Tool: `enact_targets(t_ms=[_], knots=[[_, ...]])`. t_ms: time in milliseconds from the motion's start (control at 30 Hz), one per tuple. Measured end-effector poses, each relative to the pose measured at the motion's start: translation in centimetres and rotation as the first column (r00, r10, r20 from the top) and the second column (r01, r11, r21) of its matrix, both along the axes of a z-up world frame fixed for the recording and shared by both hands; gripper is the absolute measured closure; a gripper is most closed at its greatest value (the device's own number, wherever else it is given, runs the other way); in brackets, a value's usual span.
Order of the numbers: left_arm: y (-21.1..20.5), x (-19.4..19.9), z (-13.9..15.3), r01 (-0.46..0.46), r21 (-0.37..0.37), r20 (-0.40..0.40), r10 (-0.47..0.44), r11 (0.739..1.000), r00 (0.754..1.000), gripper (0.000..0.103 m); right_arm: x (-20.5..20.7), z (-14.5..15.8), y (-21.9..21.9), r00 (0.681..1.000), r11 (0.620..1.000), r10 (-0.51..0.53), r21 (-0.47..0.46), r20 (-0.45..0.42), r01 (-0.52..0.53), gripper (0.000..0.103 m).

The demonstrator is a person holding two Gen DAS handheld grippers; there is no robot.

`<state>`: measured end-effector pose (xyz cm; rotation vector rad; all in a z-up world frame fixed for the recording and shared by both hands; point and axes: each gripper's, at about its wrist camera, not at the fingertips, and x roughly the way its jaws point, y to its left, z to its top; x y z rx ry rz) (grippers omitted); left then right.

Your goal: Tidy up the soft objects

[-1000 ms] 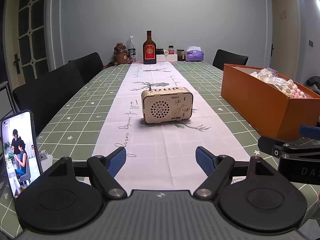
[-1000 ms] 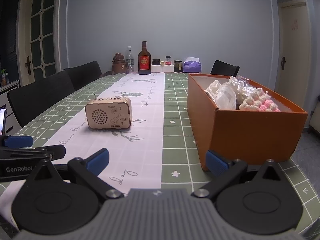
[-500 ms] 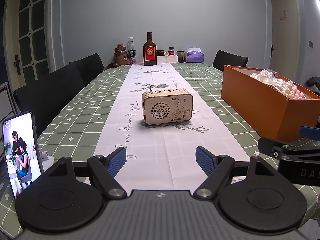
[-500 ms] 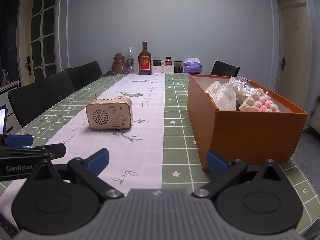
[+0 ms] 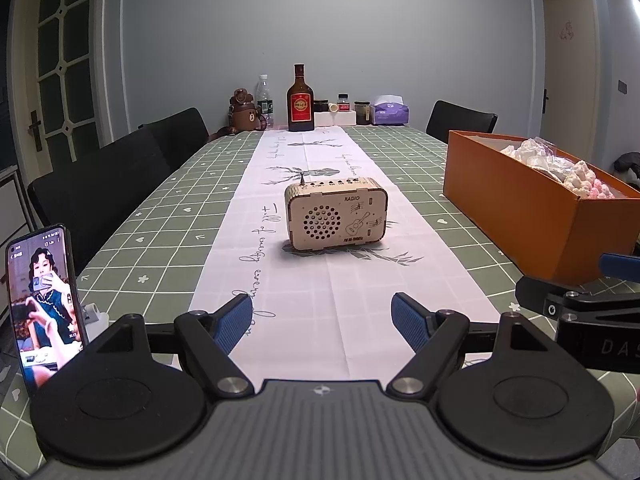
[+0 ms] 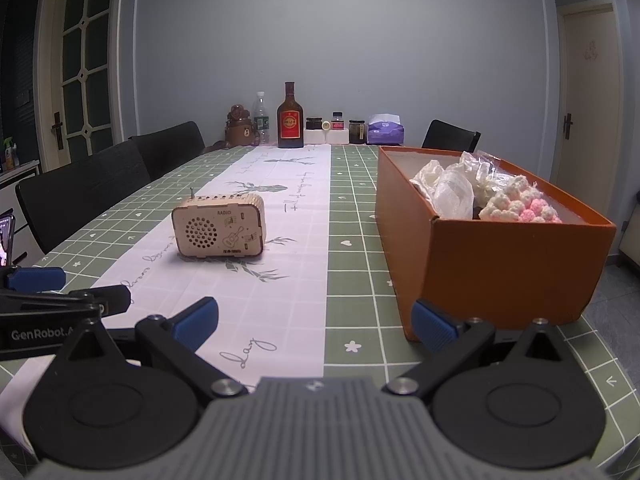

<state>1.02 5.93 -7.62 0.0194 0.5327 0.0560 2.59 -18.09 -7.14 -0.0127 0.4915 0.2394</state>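
An orange box [image 6: 500,256] stands on the right of the table and holds white plastic-wrapped soft items [image 6: 452,188] and pink-and-white fluffy pieces [image 6: 520,208]; it also shows in the left wrist view [image 5: 528,208]. My left gripper [image 5: 322,322] is open and empty, low over the white table runner. My right gripper [image 6: 316,322] is open and empty, with its right fingertip just before the box's near corner. Each gripper shows at the edge of the other's view.
A wooden radio [image 5: 336,218] stands on the runner [image 5: 320,280] ahead. A phone [image 5: 42,300] stands propped at the near left. Bottles, jars, a bear figure and a tissue box [image 6: 385,130] line the far end. Black chairs [image 5: 100,196] flank the table.
Both views have shifted very slightly; the grippers stay open and nearly still. The phone's screen shows a different picture.
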Motion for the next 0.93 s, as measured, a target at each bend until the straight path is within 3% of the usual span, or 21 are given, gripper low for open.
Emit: enact_targets(t_ms=[933], knots=[[-0.06, -0.38, 0.32, 0.001, 0.014, 0.02, -0.001, 1.0, 1.0, 0.01, 0.01, 0.16, -0.09, 1.0, 1.0, 0.003, 0.001, 0.001, -0.003, 0.003]])
